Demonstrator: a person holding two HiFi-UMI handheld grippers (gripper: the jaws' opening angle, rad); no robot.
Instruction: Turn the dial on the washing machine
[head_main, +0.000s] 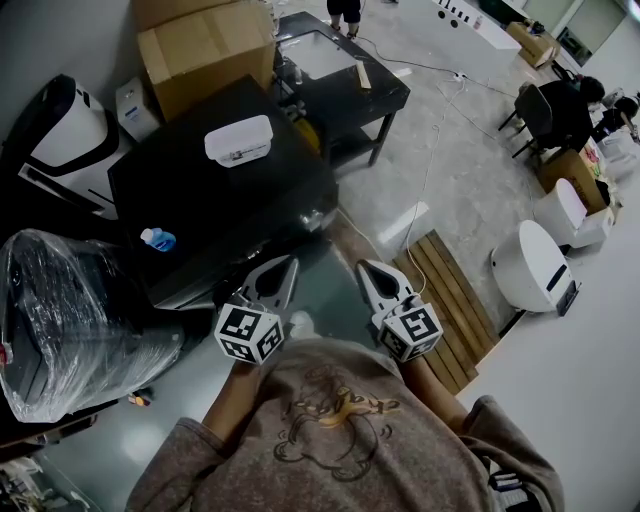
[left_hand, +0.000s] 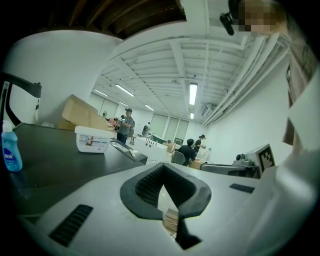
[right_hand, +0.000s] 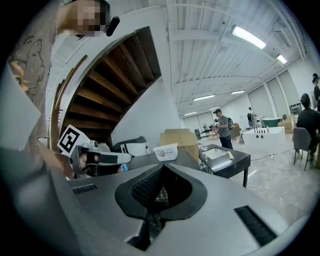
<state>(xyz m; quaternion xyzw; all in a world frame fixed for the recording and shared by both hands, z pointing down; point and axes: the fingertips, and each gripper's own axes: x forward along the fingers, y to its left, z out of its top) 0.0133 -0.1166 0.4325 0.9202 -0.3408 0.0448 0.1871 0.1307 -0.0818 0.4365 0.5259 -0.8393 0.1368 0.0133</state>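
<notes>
Both tongs are closed on nothing: left tongs (head_main: 288, 264) and right tongs (head_main: 366, 268) point forward side by side before the person's chest. Beyond the left pair stands a dark table (head_main: 250, 205) carrying a white tub (head_main: 239, 140) and a blue bottle (head_main: 158, 239); the washing machine's dial I cannot make out

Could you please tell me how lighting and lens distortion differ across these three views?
Head view: dim overall, with glare on the plastic wrap at left and wide-angle bending at the edges. Left gripper view: strong fisheye with black corners, and the ceiling lamp blows out. Right gripper view: the same fisheye curve, bright ceiling strips, a dark stair underside.
</notes>
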